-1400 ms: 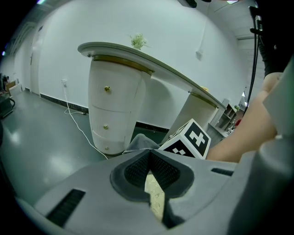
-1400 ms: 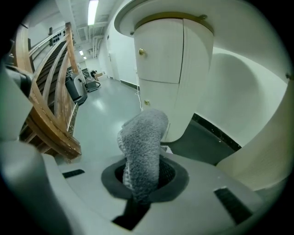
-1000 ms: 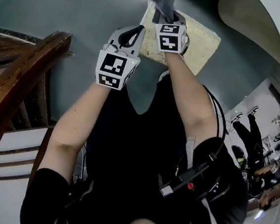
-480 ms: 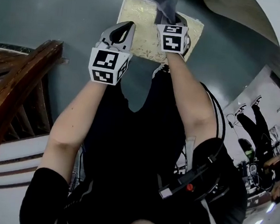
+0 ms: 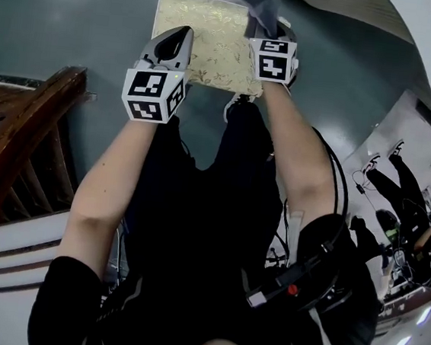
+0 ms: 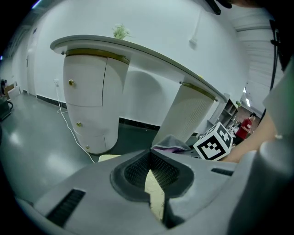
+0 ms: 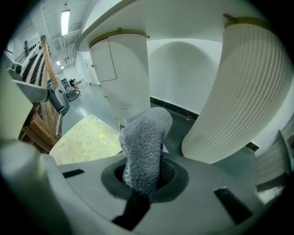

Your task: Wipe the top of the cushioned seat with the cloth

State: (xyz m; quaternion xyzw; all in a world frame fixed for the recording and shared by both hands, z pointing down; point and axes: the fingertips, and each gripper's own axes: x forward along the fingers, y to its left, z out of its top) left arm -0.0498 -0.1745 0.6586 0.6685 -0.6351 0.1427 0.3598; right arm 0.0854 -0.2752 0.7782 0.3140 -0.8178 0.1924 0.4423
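Observation:
The cushioned seat [image 5: 206, 41] is a pale gold patterned square below me, near the top of the head view; it also shows at the lower left of the right gripper view [image 7: 85, 140]. My right gripper [image 5: 269, 28] hangs over the seat's right edge, shut on a grey fluffy cloth [image 5: 257, 8] that sticks up from its jaws [image 7: 143, 151]. My left gripper [image 5: 171, 45] hovers over the seat's left front part, shut with nothing between its jaws [image 6: 149, 172]. The cloth's tip [image 6: 171, 143] and the right gripper's marker cube [image 6: 213, 141] appear beyond the left jaws.
A dark wooden chair back [image 5: 18, 155] curves along the left. A white rounded cabinet [image 6: 89, 105] and a ribbed white column [image 7: 236, 92] stand past the seat on the grey-green floor [image 5: 70, 22]. People [image 5: 398, 187] are at the right edge.
The seat has come further into view, shifting left and down in the head view. Both grippers sit more over it, the left one moved left; their jaws have not changed.

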